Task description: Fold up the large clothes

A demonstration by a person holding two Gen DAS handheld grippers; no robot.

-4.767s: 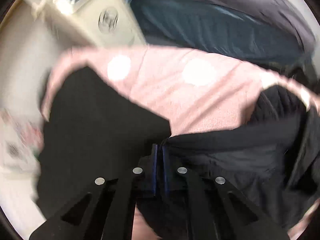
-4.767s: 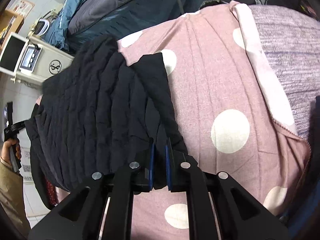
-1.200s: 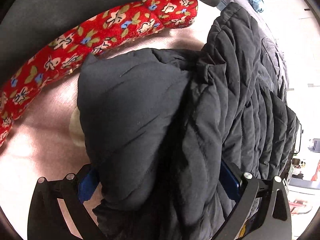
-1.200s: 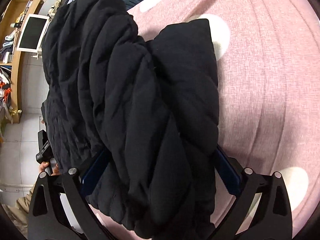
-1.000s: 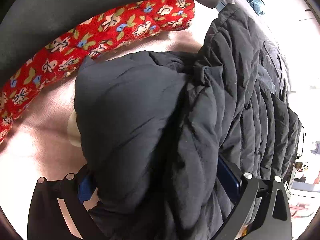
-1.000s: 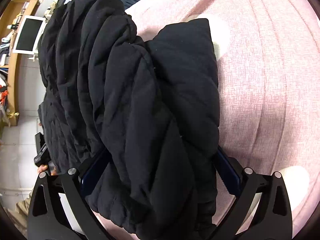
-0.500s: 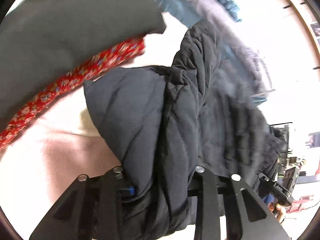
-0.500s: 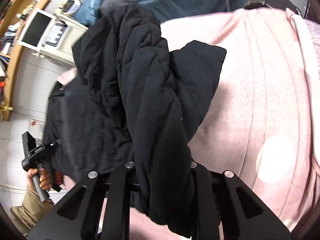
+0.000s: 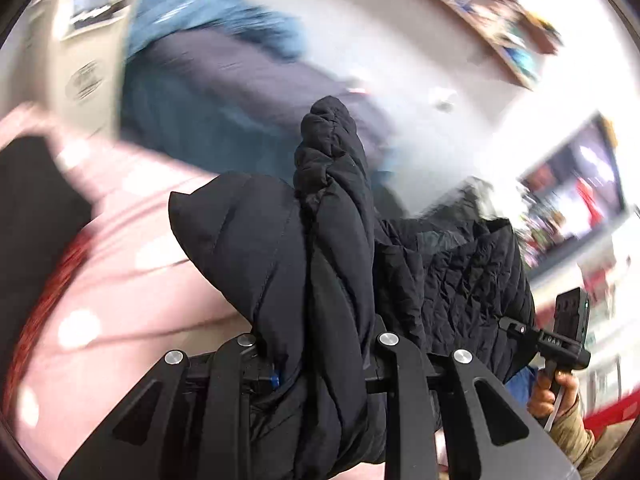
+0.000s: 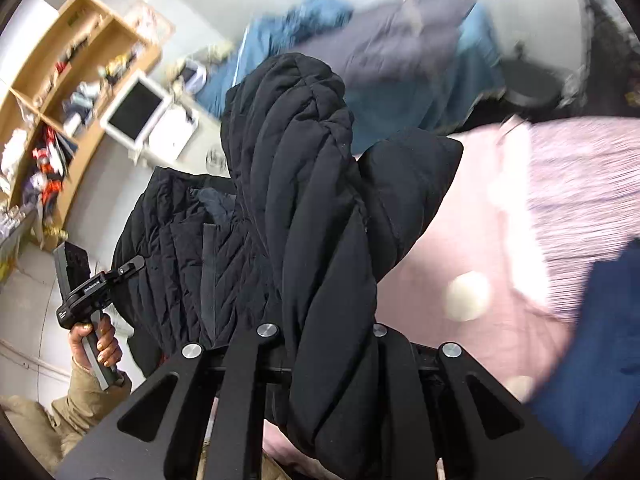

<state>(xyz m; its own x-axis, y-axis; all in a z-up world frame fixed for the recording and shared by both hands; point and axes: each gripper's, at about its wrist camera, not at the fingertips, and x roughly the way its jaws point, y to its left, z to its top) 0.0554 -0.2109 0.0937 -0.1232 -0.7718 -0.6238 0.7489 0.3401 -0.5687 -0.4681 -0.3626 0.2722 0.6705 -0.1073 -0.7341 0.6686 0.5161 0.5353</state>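
A black quilted puffer jacket (image 9: 332,240) hangs bunched in the air above the pink dotted bedspread (image 9: 120,280). My left gripper (image 9: 316,344) grips one thick fold of it, jaws still closing, with the fabric squeezed between them. In the right wrist view the same jacket (image 10: 304,200) rises as a twisted roll from my right gripper (image 10: 324,332), whose jaws are also closing on the fabric. The rest of the jacket sags between the two grippers. Each view shows a hand (image 10: 96,340) holding the other gripper's handle.
A pile of blue and grey clothes (image 10: 400,52) lies beyond the bedspread (image 10: 480,260). A wooden shelf (image 10: 60,100) and a white appliance (image 10: 136,112) stand at the left. A red floral cloth (image 9: 44,292) and a dark blue cloth (image 10: 600,340) lie on the bed.
Both grippers went from wide open around the jacket's folded ends to clamped on them, then rose, lifting the jacket off the bed. The background is motion-blurred.
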